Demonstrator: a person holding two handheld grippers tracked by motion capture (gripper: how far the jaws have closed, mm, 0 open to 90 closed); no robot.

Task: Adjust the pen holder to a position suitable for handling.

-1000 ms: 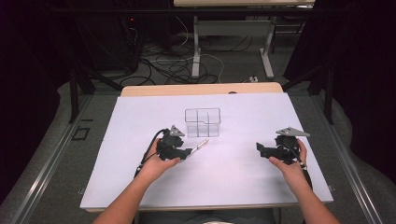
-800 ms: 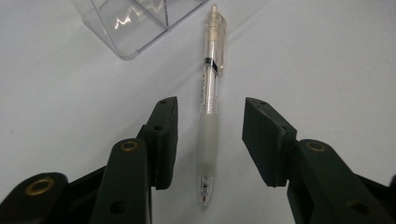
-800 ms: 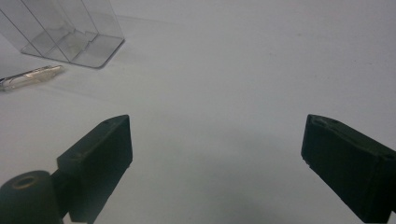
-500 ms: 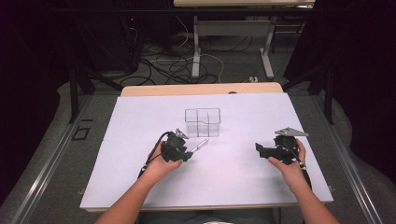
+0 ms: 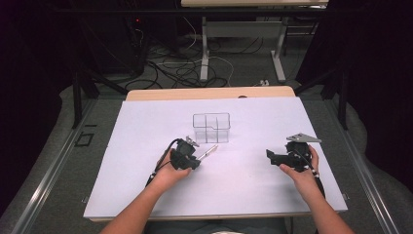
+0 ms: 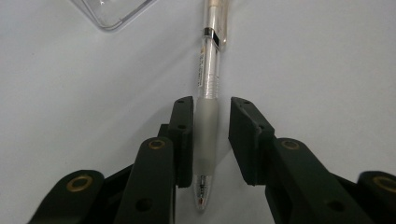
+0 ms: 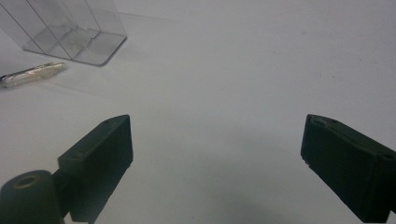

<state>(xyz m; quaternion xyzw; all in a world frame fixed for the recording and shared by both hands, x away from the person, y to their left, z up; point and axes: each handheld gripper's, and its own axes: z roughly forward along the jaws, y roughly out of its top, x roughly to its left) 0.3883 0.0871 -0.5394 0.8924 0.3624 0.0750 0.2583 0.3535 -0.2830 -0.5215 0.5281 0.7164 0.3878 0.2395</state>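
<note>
A clear plastic organizer (image 5: pixel 211 127) with inner dividers stood on the white table (image 5: pixel 122 165), and everything else lay on the person's side of it. A clear pen (image 5: pixel 206 152) lay flat on the table just in front of the organizer, its clip end pointing toward the box's near right corner.

The left gripper (image 5: pixel 186 155) sat low over the pen's other end, in front of the organizer and slightly to its left. In the left gripper view its jaws stood a little apart around the pen's (image 6: pixel 207 116) frosted grip: the left jaw lay against the grip or nearly so, while a narrow strip of table showed between the grip and the right jaw. The pen's tip poked out behind the jaws, toward the camera.

The right gripper (image 5: pixel 272 157) was well to the right of the organizer, held above bare table. Its jaws were spread wide with nothing between them; its own view caught the organizer (image 7: pixel 70 30) and the pen's end (image 7: pixel 32 74) off to the upper left.
</note>
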